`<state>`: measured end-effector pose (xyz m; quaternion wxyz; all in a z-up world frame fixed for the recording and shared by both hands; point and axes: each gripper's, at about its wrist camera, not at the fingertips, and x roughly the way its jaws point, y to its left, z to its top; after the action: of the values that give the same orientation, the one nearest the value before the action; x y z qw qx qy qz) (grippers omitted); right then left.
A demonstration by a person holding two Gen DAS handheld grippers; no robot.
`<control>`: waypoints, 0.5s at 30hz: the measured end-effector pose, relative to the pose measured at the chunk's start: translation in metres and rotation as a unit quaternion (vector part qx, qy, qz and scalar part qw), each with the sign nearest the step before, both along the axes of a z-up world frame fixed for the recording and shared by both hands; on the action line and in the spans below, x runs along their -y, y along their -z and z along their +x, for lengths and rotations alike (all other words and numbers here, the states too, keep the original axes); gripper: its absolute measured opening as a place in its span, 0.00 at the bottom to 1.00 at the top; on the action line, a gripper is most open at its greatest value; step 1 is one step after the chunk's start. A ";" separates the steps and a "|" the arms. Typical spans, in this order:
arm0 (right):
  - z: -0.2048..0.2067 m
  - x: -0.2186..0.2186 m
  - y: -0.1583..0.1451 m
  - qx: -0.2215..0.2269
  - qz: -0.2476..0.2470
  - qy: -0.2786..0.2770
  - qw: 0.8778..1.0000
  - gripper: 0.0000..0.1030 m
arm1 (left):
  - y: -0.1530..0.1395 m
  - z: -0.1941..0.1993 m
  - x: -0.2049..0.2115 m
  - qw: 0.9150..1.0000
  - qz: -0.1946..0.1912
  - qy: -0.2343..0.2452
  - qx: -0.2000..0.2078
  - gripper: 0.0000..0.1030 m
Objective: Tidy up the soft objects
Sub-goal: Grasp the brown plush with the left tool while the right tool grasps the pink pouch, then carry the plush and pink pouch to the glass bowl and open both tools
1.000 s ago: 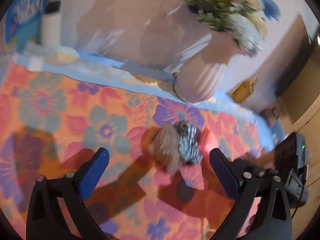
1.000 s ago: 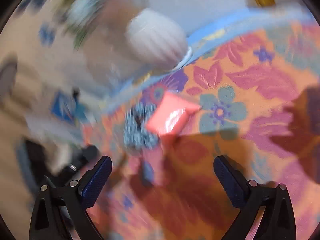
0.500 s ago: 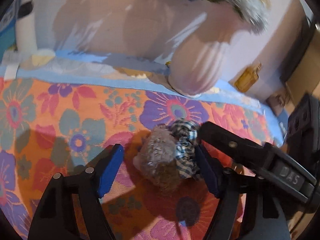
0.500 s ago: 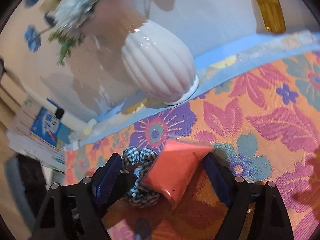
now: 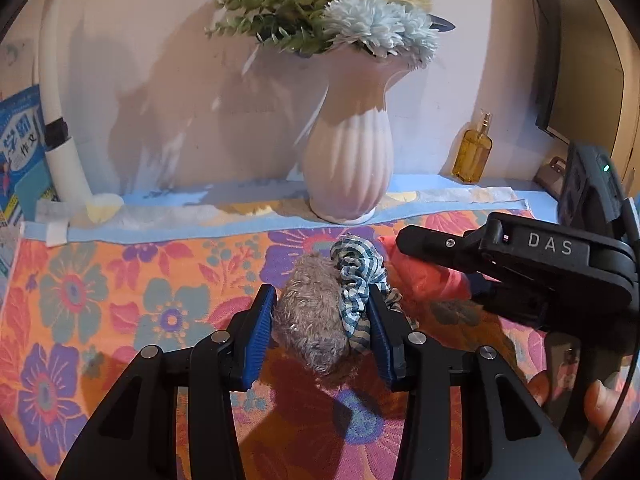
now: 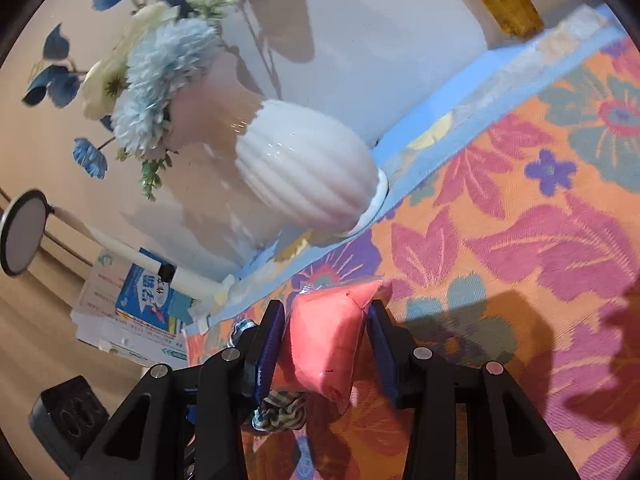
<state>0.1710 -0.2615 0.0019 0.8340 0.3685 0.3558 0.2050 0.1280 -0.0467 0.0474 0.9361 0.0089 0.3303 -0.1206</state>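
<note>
My left gripper (image 5: 320,330) is shut on a grey-brown fuzzy soft object (image 5: 310,328) and a blue-and-white checked scrunchie (image 5: 356,280) pressed against its right side, low on the floral cloth (image 5: 120,292). My right gripper (image 6: 326,346) is shut on a pink-red soft pouch (image 6: 326,340). The pouch also shows in the left wrist view (image 5: 424,276), just right of the scrunchie, under the right gripper's black body (image 5: 520,256). Part of the scrunchie (image 6: 280,410) shows below the right gripper's left finger.
A white ribbed vase (image 5: 346,160) with flowers stands at the back of the cloth against the wall. An amber bottle (image 5: 472,152) stands to its right. Books (image 5: 20,152) and a white tube lean at the far left. A dark monitor hangs at right.
Both grippers closed from wide open: the left onto the fuzzy object and scrunchie, the right onto the pink pouch. Both moved in toward the pile.
</note>
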 end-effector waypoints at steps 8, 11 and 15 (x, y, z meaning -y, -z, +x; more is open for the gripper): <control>-0.051 -0.026 -0.076 0.144 -0.216 0.094 0.961 0.40 | -0.035 -0.021 0.004 0.998 -0.008 -0.024 0.063 0.40; -0.073 -0.014 -0.104 0.176 -0.220 0.126 0.951 0.40 | -0.073 -0.028 0.025 0.995 -0.024 0.007 0.098 0.40; -0.100 0.014 -0.140 0.198 -0.214 0.153 0.944 0.40 | -0.107 -0.022 0.048 0.992 -0.076 0.027 0.100 0.40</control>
<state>0.0714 -0.2751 0.1416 0.9683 0.1830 0.1582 0.0625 0.1060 -0.0945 0.1547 0.9589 -0.0412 0.2242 -0.1688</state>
